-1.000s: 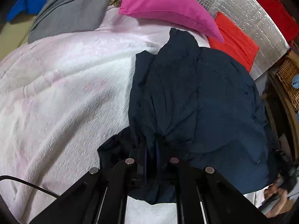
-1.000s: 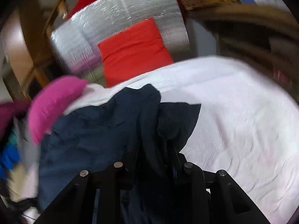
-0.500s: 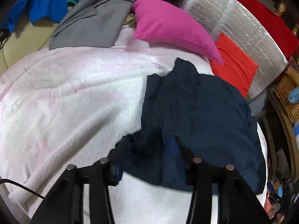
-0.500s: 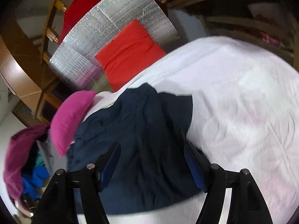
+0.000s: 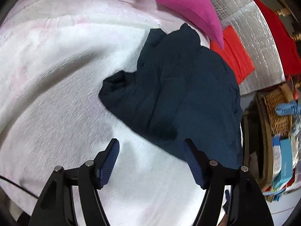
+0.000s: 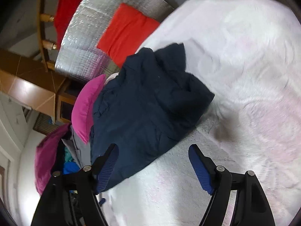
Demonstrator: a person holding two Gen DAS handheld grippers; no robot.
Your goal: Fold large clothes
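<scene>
A dark navy garment (image 5: 178, 86) lies in a loosely folded heap on the white bedspread (image 5: 56, 66). It also shows in the right wrist view (image 6: 146, 109). My left gripper (image 5: 151, 141) is open and empty, held above the bedspread just short of the garment's near edge. My right gripper (image 6: 153, 146) is open and empty, above the garment's near corner and the white bedspread (image 6: 244, 75). Neither gripper touches the cloth.
A magenta pillow (image 5: 186, 5) and a red cushion (image 5: 235, 56) lie beyond the garment against a silver foil sheet (image 5: 254, 33). A wicker basket (image 5: 278, 113) stands at the right. Grey and blue clothes (image 6: 75, 150) are piled beside the bed.
Both grippers were shut on the navy garment a second ago. They have opened, let it drop onto the bed and pulled back from it.
</scene>
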